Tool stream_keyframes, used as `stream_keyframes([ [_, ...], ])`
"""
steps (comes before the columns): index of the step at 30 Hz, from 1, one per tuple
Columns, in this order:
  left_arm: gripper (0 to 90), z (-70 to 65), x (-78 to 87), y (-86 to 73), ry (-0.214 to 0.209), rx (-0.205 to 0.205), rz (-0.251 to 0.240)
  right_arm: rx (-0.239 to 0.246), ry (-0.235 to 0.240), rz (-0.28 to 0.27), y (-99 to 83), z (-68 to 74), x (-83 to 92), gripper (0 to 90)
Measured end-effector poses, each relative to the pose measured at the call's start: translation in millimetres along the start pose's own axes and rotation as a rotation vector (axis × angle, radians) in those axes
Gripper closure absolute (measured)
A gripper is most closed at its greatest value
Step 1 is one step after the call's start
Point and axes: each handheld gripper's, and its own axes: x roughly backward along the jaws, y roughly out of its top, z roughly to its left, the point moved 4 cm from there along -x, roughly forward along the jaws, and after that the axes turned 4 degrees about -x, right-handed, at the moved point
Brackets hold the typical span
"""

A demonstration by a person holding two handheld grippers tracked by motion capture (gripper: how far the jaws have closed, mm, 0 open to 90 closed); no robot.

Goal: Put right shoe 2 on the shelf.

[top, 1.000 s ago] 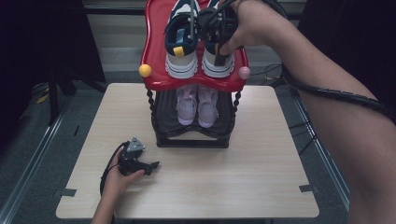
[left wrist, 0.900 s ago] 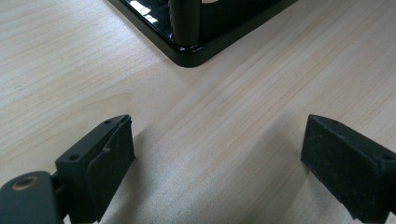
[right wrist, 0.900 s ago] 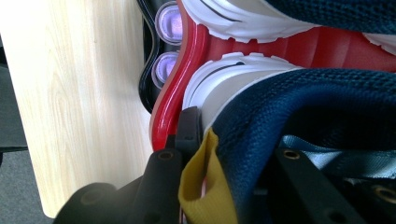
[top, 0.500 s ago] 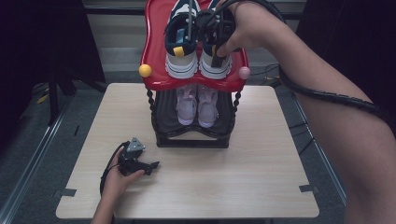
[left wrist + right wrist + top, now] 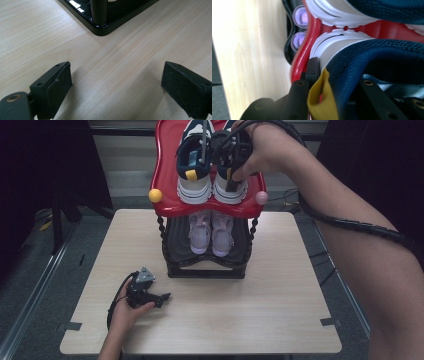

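Observation:
A two-tier shoe rack stands at the back of the wooden table. Its red top shelf carries two navy-and-white sneakers side by side. My right gripper is shut on the heel of the right sneaker, at its yellow pull tab; in the right gripper view my right gripper has one jaw outside the heel and one inside the collar. The left sneaker sits beside it. My left gripper rests on the table, front left of the rack, and my left gripper stands open with nothing between its jaws.
A pair of pink shoes sits on the lower black shelf. A yellow knob and a pink knob mark the red shelf's front corners. The rack's black base corner lies just ahead of the left jaws.

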Motion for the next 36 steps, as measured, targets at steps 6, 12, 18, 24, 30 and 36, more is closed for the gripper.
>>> stream_keyframes([
  [6,9.0,0.0,0.1,-0.1,0.001,0.0,0.001,0.001,-0.002,0.0,-2.1,0.9,-0.4,71.3],
  [12,9.0,0.1,0.1,-0.1,0.002,0.0,0.001,-0.023,-0.02,-0.001,-3.0,-0.5,-0.8,63.7],
  [18,9.0,0.0,0.1,-0.1,0.001,-0.001,0.001,-0.065,-0.021,-0.02,-3.6,-0.9,1.5,54.6],
  [24,9.0,0.0,0.1,-0.1,0.001,0.0,0.001,-0.109,0.003,-0.028,-3.5,0.0,4.8,48.1],
  [30,9.0,0.0,0.1,0.0,0.001,0.0,0.0,-0.176,0.053,-0.065,-4.9,-1.6,13.7,36.7],
  [36,9.0,0.0,0.1,0.0,0.001,0.0,0.001,-0.244,0.086,-0.054,-8.6,-3.5,21.2,27.3],
])
